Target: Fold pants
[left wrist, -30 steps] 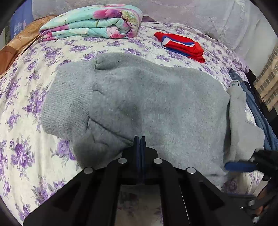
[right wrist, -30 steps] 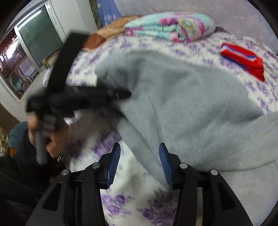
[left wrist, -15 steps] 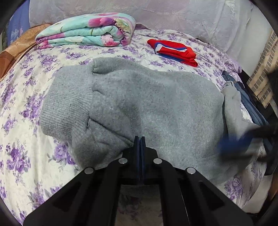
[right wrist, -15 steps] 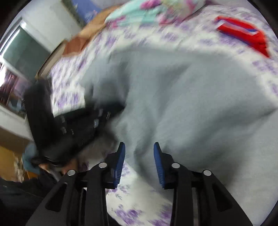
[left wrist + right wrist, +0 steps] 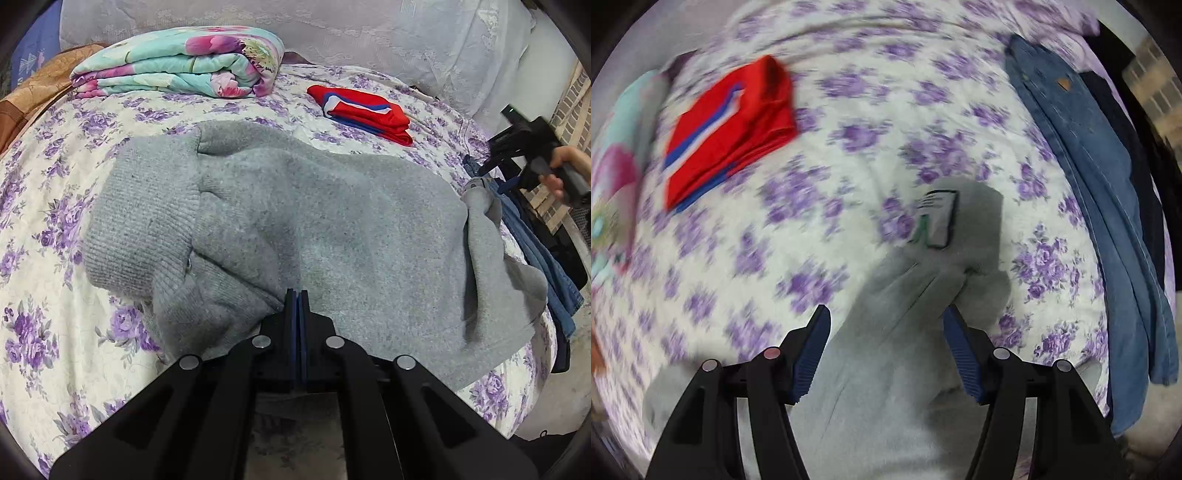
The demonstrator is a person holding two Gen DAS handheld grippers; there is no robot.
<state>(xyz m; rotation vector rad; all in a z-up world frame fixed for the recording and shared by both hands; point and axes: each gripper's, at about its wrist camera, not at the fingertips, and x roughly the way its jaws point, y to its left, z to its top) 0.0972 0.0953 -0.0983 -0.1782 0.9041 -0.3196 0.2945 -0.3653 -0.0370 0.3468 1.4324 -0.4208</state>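
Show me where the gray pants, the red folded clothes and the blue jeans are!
gray pants point(image 5: 303, 206), left wrist view, middle of the fuzzy fabric.
red folded clothes point(image 5: 738, 122), right wrist view, top red panel.
blue jeans point(image 5: 1086, 155), right wrist view, upper denim leg at the bed's right edge.

The pants point(image 5: 295, 221) lay across the bed point(image 5: 48, 332), waistband to my left. Behind them sat a folded quilt point(image 5: 181, 66) at left and a folded garment point(image 5: 365, 110) at right. Jeans point(image 5: 1100, 206) hung over the bed's right edge. My left gripper point(image 5: 298, 306) sat on the pants' near edge; my right gripper point(image 5: 886, 350) was over their right end.
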